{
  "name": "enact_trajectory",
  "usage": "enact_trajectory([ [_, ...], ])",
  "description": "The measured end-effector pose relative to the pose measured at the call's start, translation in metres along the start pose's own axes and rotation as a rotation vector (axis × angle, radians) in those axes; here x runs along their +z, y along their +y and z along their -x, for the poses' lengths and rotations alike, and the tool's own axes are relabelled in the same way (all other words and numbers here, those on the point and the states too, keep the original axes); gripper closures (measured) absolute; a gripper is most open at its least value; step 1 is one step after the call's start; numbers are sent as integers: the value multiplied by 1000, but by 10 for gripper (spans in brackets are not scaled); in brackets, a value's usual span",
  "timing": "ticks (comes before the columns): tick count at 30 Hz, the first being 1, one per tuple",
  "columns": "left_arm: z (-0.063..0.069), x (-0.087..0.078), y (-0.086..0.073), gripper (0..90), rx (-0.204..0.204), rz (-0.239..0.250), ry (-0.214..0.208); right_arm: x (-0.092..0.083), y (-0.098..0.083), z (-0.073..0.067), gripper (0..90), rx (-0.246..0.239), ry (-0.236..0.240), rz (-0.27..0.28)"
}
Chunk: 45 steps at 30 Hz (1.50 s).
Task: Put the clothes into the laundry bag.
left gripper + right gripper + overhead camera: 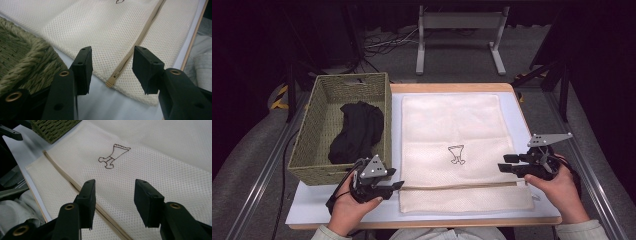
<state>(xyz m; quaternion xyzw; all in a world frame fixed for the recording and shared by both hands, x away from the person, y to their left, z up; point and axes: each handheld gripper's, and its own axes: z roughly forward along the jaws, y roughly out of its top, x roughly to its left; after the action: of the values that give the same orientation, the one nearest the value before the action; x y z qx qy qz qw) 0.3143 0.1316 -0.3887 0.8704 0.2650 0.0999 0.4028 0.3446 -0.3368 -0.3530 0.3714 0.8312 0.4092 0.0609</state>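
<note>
Mesh bag [451, 150] lies flat mid-surface, zipper [462, 187] running left–right along its near edge; left tool [398, 185], jaws spread and empty, sits just off the zipper's left end, right tool [503, 164] likewise spread at the right edge.

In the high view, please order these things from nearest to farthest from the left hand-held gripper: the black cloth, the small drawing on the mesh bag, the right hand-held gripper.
From the left hand-held gripper:
1. Black cloth, inside the basket, just behind it.
2. Small drawing, at the middle of the mesh bag.
3. Right hand-held gripper, at the bag's far right edge.
</note>
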Motion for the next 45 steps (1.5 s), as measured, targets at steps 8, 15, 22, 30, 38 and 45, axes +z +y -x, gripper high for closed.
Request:
enact_trajectory([
  [8,0,-3,-2,512,-6,7,1,27,16,-13,502,-59,58,-52],
  [15,0,-4,-5,510,-7,5,1,60,21,-24,453,-107,91,-117],
  [22,1,-7,-8,506,-18,2,6,77,21,-27,428,-136,102,-151],
  [30,0,-8,-12,504,-34,-10,2,99,17,-28,384,-169,102,-213],
  [38,-1,-8,-14,502,-39,-24,2,112,12,-32,330,-202,91,-272],
  [45,-1,-7,-14,496,-42,-29,-6,118,10,-34,322,-224,58,-299],
])
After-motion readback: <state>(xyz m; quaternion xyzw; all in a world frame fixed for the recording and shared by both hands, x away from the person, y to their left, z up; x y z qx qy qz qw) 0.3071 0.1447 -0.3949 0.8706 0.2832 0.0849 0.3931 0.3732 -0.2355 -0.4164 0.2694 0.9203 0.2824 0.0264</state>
